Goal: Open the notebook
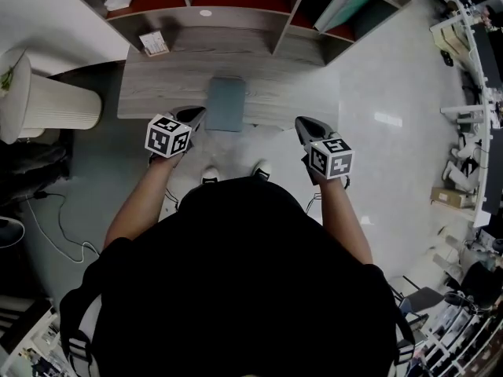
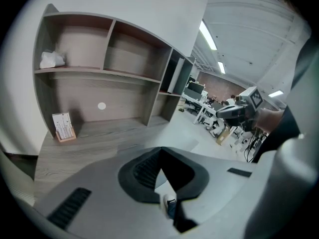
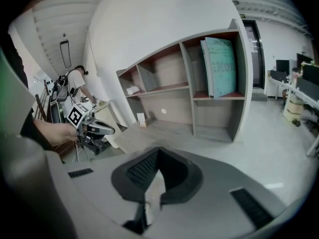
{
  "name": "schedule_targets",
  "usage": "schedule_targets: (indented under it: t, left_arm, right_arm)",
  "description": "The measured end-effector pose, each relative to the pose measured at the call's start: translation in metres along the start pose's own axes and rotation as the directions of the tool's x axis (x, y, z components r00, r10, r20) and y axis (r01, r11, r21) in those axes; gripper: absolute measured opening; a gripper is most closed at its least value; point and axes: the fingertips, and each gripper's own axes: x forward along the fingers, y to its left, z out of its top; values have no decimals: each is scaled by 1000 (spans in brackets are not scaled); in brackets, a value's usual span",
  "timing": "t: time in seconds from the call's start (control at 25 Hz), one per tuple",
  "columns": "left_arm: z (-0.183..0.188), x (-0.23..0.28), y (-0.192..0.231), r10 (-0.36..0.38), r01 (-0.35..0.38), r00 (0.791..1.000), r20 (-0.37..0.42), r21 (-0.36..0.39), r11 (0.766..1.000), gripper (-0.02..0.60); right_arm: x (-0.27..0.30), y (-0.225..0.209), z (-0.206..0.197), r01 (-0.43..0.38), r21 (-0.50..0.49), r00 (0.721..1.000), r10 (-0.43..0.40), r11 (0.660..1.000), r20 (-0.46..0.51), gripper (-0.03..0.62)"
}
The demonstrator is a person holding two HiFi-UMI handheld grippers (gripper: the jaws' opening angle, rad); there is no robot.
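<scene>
- Office setting: a grey wood-grain desk (image 1: 169, 93) with an open shelf hutch (image 1: 236, 18) stands on a pale floor; a small white card stand (image 1: 154, 43) sits at 10 o'clock on the desktop.
- Closed grey-blue rectangular notebook (image 1: 225, 104): lies flat at the desk's front edge, at 12 o'clock from the person.
- Left hand-held gripper (image 1: 195, 116): clenched on nothing, its jaws meeting at the tips; in the head view it sits just beside the notebook's near left corner, at 8 o'clock, and contact cannot be judged.
- Right hand-held gripper (image 1: 303, 124): likewise closed and empty, at 4 o'clock from the notebook and clearly apart from it.
- Step in hand, as judged: the approach; the cover is not yet lifted.
- Next move, as judged: one gripper must part its jaws or slip a tip under the cover's free edge, while the other steadies the notebook so it does not slide off the desk.
</scene>
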Motion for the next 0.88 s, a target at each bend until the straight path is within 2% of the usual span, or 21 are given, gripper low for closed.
schedule_targets:
  t: [0.4, 0.88]
  left_arm:
    - [-18, 30, -1, 70, -70, 996, -48, -4, 998, 9]
    - [-32, 57, -10, 141, -141, 988, -66, 9, 990, 9]
  right_arm:
    - [12, -17, -31, -54, -11, 996, 53, 999, -76, 2]
    - [18, -34, -69, -101, 6, 984, 101, 995, -144, 2]
